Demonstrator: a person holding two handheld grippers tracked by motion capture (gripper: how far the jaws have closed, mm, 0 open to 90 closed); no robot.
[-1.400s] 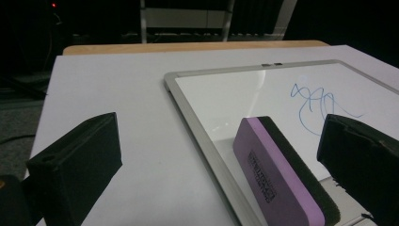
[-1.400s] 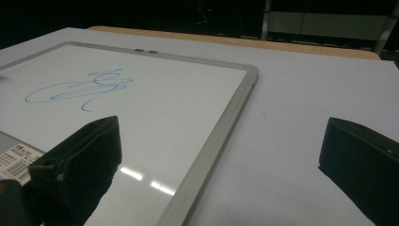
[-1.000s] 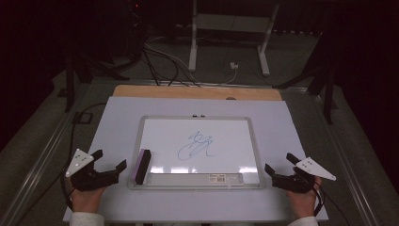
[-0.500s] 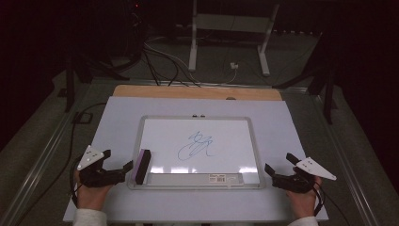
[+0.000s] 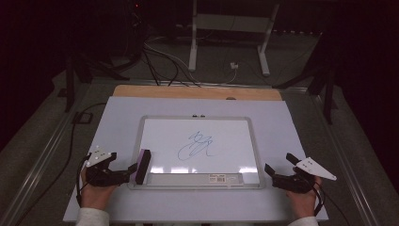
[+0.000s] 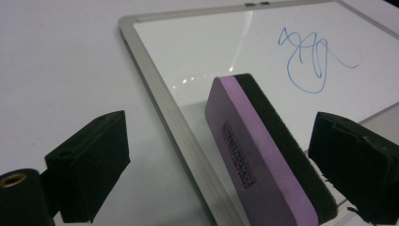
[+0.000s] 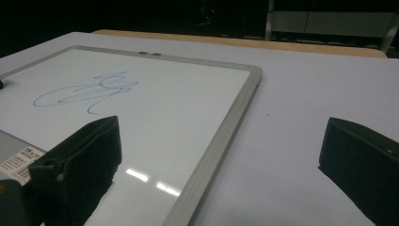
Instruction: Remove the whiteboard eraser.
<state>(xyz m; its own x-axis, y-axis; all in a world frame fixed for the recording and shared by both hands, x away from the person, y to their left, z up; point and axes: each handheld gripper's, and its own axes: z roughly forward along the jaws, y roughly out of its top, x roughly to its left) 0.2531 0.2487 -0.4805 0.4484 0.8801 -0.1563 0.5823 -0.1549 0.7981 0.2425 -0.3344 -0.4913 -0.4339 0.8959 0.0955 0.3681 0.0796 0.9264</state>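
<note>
Left gripper (image 5: 131,170) at the near left, held in a hand (image 5: 96,193) with a pale sleeve; jaws spread wide, either side of a purple-and-black eraser (image 5: 142,165) without visibly touching it. In the left gripper view (image 6: 221,165), eraser (image 6: 268,155) standing on its long edge between the two black pads, purple face toward the left pad, dark felt toward the right, resting along the near left rim of the whiteboard (image 6: 155,70).

Right gripper (image 5: 277,172) at the near right, in the other hand (image 5: 301,200), also wide open and holding nothing, just beside the whiteboard's near right corner. In the right gripper view (image 7: 219,155), one pad over the board, the other over bare table (image 7: 306,94).

Whiteboard (image 5: 254,141) lying flat in the middle of the table, grey-framed, with a blue scribble (image 5: 195,146) near its centre and a labelled grey strip along the near edge. Light glints on the glossy surface.

Table top (image 5: 117,122) pale lilac-white, matte, with a strip of bare wood (image 5: 188,92) along the far edge.

Beyond, dim room: grey carpeted floor (image 5: 226,52), loose cables (image 5: 164,59) trailing over it, white legs of a stand (image 5: 193,42) at the far side, darkness behind.
</note>
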